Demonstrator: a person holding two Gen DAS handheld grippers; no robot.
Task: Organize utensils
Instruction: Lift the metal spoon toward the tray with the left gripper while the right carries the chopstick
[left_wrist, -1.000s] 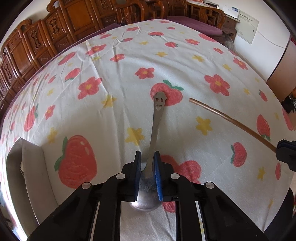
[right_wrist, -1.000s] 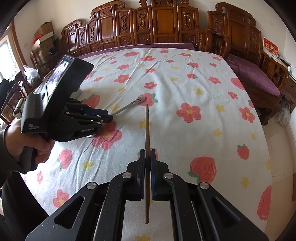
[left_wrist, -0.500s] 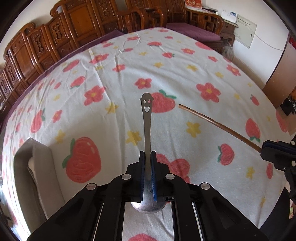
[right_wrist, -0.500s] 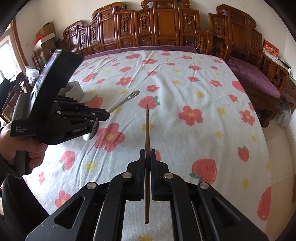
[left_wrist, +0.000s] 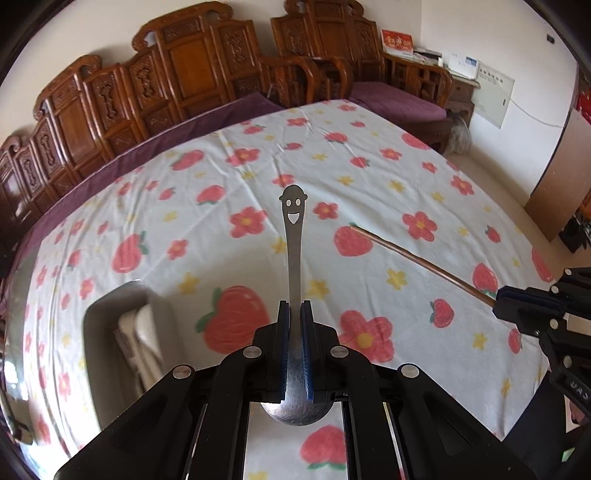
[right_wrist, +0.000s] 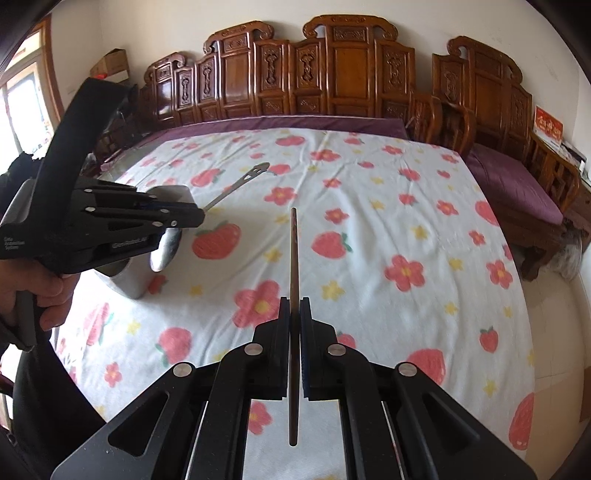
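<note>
My left gripper (left_wrist: 294, 314) is shut on a steel spoon (left_wrist: 293, 254) just above its bowl. The smiley-face handle end points away, lifted clear of the flowered cloth. In the right wrist view the left gripper (right_wrist: 199, 216) holds the spoon (right_wrist: 236, 186) out over the table's left side. My right gripper (right_wrist: 294, 306) is shut on a thin brown chopstick (right_wrist: 293, 251) near its middle, tip pointing forward above the cloth. The same chopstick (left_wrist: 417, 258) juts in from the right gripper (left_wrist: 496, 304) at the right of the left wrist view.
A steel holder box (left_wrist: 110, 332) stands on the strawberry-and-flower tablecloth (left_wrist: 369, 166) to the left, below the spoon bowl in the right wrist view (right_wrist: 127, 278). Carved wooden benches (right_wrist: 332, 74) with purple cushions ring the table. A person's hand (right_wrist: 37, 291) grips the left tool.
Both grippers rose off the cloth. The left one closed fully on the spoon and lifted it. The steel box has come further into view at left.
</note>
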